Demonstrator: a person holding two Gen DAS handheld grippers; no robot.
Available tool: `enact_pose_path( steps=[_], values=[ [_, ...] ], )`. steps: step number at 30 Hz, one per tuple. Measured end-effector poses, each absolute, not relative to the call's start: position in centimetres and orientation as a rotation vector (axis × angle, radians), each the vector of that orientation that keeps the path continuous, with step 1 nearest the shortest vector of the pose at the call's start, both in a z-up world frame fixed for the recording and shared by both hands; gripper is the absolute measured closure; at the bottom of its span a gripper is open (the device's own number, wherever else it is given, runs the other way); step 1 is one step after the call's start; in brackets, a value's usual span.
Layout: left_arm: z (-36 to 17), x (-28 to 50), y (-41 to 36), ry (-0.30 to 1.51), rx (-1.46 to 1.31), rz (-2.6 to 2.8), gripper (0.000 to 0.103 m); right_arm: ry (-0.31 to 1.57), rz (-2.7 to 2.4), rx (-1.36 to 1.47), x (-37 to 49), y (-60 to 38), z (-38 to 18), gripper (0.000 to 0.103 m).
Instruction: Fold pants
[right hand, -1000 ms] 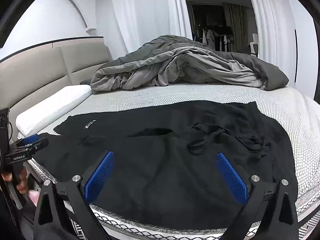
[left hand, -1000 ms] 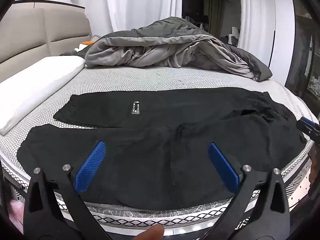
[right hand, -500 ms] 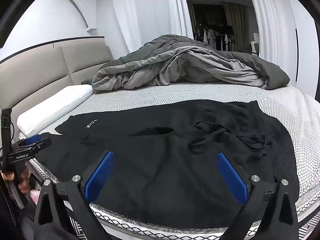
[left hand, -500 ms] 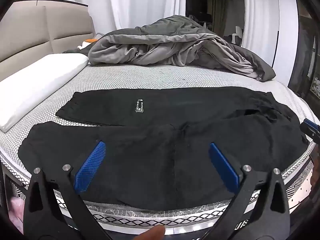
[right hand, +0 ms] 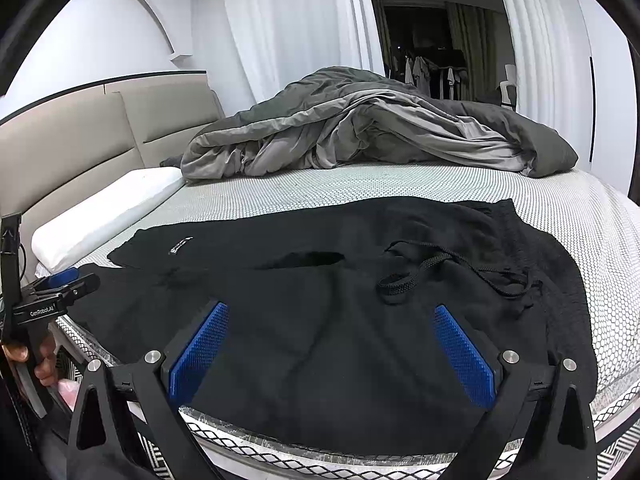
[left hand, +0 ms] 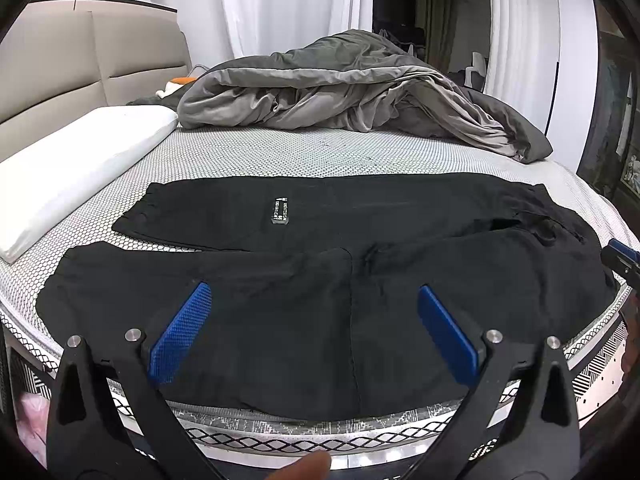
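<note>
"GenRobot.AI" in white letters on the black body of the left tool [right hand: 44, 306], at 9 o'clock in the right wrist view. Small label [left hand: 280, 211] on the far leg of the pants [left hand: 320, 280]: white print, too small to read.

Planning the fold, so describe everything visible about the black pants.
The black pants look like soft matte fabric and lie spread flat on the mattress, legs side by side, cuffs toward the pillow. A small label sits on the far leg. The waistband's drawstring lies loose on top. The near leg reaches the bed edge. Neither gripper touches them.
</note>
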State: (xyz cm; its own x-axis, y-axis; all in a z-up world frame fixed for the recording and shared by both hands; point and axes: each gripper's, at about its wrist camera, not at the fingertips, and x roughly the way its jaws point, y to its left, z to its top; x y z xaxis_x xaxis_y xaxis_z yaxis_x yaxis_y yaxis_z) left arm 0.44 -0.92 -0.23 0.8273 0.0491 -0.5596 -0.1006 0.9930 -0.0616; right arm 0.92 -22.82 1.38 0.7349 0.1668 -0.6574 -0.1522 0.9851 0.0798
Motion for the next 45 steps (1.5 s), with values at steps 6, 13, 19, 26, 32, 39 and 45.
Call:
enact_pose_path(
  steps=[6, 13, 19, 26, 32, 39, 45],
  values=[
    [-0.33, 0.33, -0.95, 0.59, -0.091, 0.081, 0.001, 0.722, 0.175, 0.02, 0.92, -22.95, 1.36, 0.0],
    [-0.35, 0.33, -0.94, 0.59, -0.09, 0.081, 0.001, 0.722, 0.176, 0.018, 0.89, -22.91, 1.42, 0.0],
    [-0.48, 0.35, -0.89, 0.589, -0.091, 0.081, 0.001, 0.725, 0.178, 0.018, 0.82, -22.96, 1.47, 0.0],
    [-0.53, 0.42, -0.8, 0.59, -0.089, 0.082, 0.001, 0.724, 0.177, 0.019, 0.82, -23.0, 1.47, 0.0],
    [-0.54, 0.42, -0.88, 0.59, -0.09, 0.082, 0.001, 0.724, 0.175, 0.019, 0.84, -23.06, 1.45, 0.0],
    [-0.49, 0.37, -0.92, 0.591, -0.09, 0.082, 0.001, 0.725, 0.174, 0.018, 0.87, -23.1, 1.4, 0.0],
    [-0.6, 0.52, -0.76, 0.591, -0.092, 0.081, 0.001, 0.725, 0.172, 0.02, 0.98, -23.33, 1.37, 0.0]
  ],
)
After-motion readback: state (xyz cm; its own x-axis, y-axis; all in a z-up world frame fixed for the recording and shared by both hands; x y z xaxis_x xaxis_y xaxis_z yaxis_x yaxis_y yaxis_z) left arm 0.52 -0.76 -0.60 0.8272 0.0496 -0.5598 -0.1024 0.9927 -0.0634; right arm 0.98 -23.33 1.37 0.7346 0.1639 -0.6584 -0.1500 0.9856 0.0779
